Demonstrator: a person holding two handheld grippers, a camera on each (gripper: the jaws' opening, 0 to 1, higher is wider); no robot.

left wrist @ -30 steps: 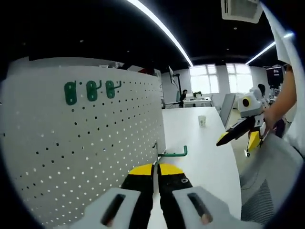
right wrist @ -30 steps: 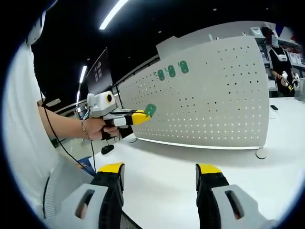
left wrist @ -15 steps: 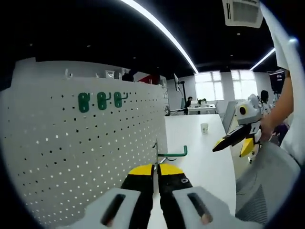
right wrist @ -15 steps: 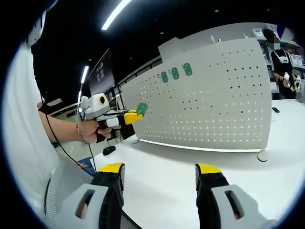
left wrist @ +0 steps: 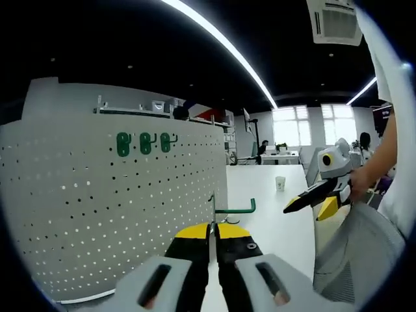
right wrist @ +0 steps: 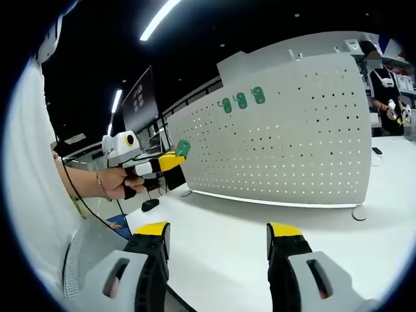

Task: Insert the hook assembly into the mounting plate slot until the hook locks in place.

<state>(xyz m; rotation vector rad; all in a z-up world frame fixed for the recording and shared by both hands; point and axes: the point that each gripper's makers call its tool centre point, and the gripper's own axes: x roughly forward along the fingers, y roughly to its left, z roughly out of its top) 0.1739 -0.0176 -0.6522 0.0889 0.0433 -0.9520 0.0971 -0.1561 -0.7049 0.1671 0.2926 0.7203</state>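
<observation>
Hook (left wrist: 235, 209) pinched in the left gripper (left wrist: 212, 229) jaws hangs off the pegboard (left wrist: 110, 214), needing its prongs squared to the holes; right gripper (right wrist: 218, 235) idles spread above the bench (right wrist: 273, 211).

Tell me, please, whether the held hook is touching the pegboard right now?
Apart. In the right gripper view, the left gripper holds the hook away from the pegboard, with dark background showing between them.

Left gripper (right wrist: 170, 160): drawn back from pegboard (right wrist: 286, 136), green hook (left wrist: 235, 209) carried along, now well apart.
</observation>
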